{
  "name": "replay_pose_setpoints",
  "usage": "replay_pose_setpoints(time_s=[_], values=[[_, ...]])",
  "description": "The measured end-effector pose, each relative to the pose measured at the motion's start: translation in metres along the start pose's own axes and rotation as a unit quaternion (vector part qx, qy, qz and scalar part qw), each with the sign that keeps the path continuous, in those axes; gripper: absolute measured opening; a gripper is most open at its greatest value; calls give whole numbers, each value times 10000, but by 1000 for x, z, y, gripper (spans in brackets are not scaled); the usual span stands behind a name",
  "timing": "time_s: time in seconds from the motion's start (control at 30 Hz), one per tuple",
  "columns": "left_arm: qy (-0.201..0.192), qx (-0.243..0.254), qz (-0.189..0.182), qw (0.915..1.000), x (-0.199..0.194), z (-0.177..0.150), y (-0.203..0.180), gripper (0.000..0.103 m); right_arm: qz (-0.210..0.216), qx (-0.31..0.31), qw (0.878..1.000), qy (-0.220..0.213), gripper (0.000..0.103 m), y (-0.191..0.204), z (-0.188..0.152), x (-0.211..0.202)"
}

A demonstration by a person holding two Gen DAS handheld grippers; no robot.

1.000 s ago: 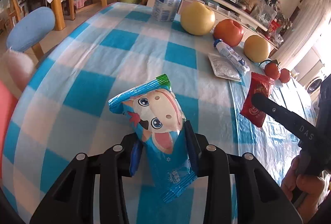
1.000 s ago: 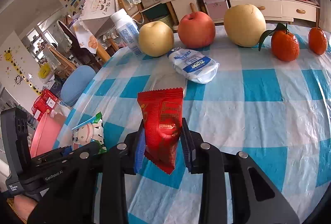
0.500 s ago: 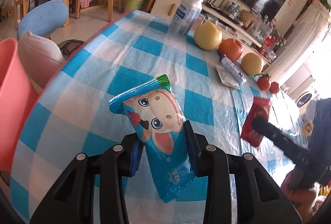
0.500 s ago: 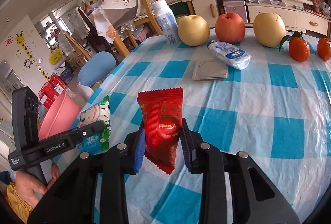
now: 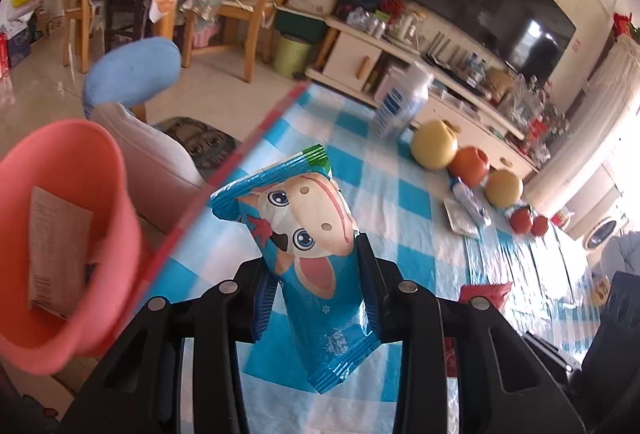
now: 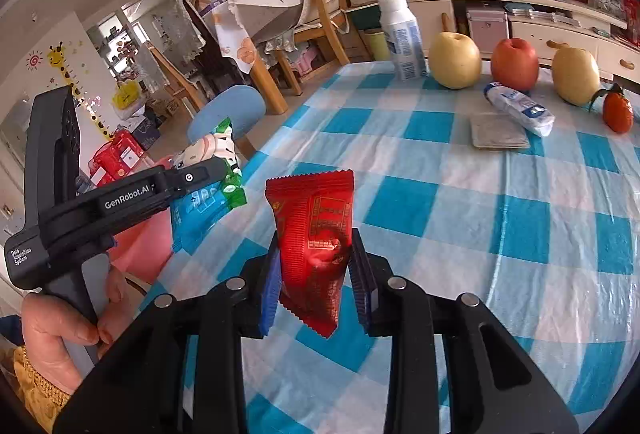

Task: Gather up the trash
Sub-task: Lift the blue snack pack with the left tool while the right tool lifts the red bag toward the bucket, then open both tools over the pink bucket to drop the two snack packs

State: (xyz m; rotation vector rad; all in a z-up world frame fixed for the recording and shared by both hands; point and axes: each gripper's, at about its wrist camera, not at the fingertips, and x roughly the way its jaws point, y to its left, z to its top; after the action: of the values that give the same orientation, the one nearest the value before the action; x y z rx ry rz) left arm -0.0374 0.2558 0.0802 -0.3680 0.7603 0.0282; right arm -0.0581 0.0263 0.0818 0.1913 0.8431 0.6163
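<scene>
My left gripper (image 5: 316,290) is shut on a blue snack wrapper (image 5: 308,234) printed with a cartoon cow, held upright above the table's left edge. A pink bin (image 5: 64,234) stands on the floor to its left, with a paper wrapper (image 5: 56,254) inside. My right gripper (image 6: 314,282) is shut on a red snack packet (image 6: 314,230), held over the blue-checked tablecloth (image 6: 460,193). The right wrist view also shows the left gripper (image 6: 208,169) with the blue wrapper (image 6: 208,189) over the pink bin (image 6: 140,246), and the hand (image 6: 56,330) that holds it.
At the table's far side stand a white bottle (image 6: 400,37), two yellow pears (image 6: 454,59), a red apple (image 6: 514,63) and small oranges (image 6: 618,111). A white tube (image 6: 518,107) and a flat grey packet (image 6: 498,131) lie nearby. A blue stool (image 5: 132,73) and wooden chairs (image 5: 248,5) stand beyond the edge.
Both grippers have pulled back and up toward the table's left edge with their wrappers still held. The pink bin has come fully into the left wrist view.
</scene>
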Motion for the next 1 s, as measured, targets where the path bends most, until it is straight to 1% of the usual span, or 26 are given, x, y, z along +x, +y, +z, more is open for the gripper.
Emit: replay_pose_setpoints(time_s=[0.07,0.2,0.37,0.4,0.43,0.47,0.5,0.6,0.67,0.77,0.9,1.0], values=[[-129,-25,123,9998,-9,8,11,38,97,-56,9999,-3,33,16,5,6],[-220,-219,329,9990,-20,19,40,38,363,-187,9992,32,33,52,18,22],[-357,-668,451,9961,-38,31,83,38,566,-621,9964,95,33,105,33,42],[-387,-730,497,9953,-41,32,91,38,566,-621,9964,95,33,105,33,42],[-421,-795,560,9944,-45,33,99,38,637,-777,9949,131,33,124,36,51],[-455,-865,628,9932,-48,34,106,38,637,-777,9949,131,33,124,36,51],[-487,-948,689,9919,-52,35,116,38,676,-932,9932,178,33,143,38,62],[-541,-1176,776,9885,-59,37,141,38,723,-1017,9919,238,33,156,40,72],[-585,-1351,762,9862,-64,38,156,38,778,-1108,9903,305,33,170,41,82],[-641,-1602,900,9809,-71,40,179,38,858,-1228,9880,386,33,187,38,96],[-590,-1916,963,9749,-73,38,204,38,907,-1437,9842,502,33,207,29,112],[-527,-2049,1034,9719,-73,34,214,39,935,-1565,9813,613,33,218,20,121]])
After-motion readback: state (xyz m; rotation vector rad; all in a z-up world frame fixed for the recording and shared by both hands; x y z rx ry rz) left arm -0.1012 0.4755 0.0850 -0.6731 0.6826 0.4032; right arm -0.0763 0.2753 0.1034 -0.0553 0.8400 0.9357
